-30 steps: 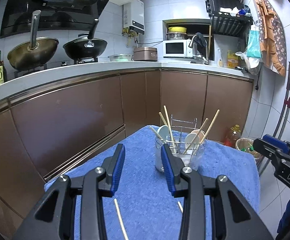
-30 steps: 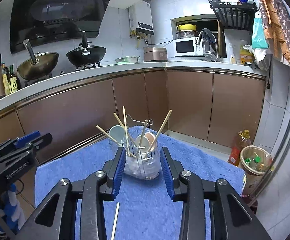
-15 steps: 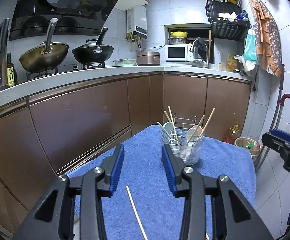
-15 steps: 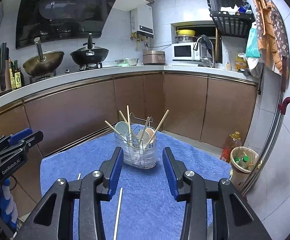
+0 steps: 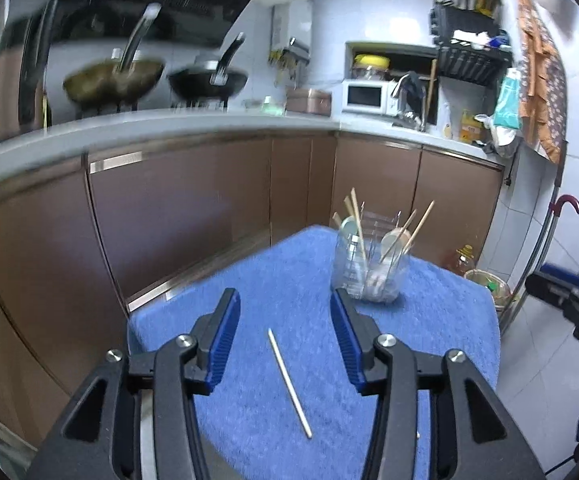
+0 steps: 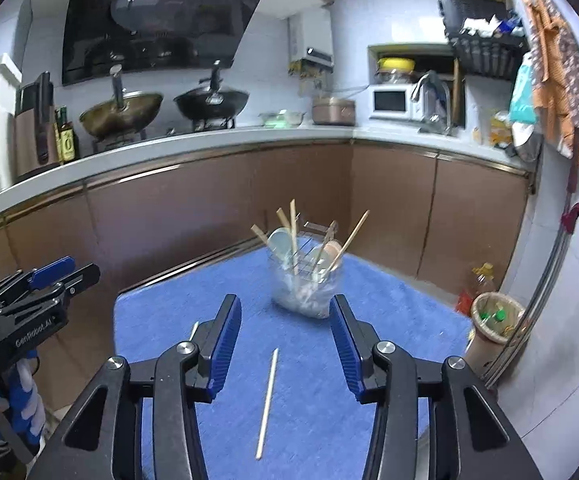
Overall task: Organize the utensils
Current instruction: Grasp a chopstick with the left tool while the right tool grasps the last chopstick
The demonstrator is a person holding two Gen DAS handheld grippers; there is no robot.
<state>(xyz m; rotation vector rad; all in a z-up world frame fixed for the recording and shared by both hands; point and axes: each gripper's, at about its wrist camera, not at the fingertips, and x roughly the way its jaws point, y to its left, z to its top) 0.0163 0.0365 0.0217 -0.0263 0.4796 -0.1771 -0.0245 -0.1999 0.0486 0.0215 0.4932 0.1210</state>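
Blue towel [image 5: 309, 280] on desk: loose chopstick [image 5: 288, 375] flat. Left tongs [image 5: 285, 326], right tongs [image 6: 285, 330] wide, empty. Risks: thin stick rolling from pinch; knocking holder [image 6: 305, 280].

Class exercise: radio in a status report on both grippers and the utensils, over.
Left gripper open, empty. Right gripper open, empty. Loose chopstick flat on blue towel; utensil holder beyond. Nothing blocking.

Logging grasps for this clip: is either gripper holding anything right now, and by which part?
Nothing is held. The left gripper and right gripper are both open and empty; a chopstick lies loose on the blue towel.
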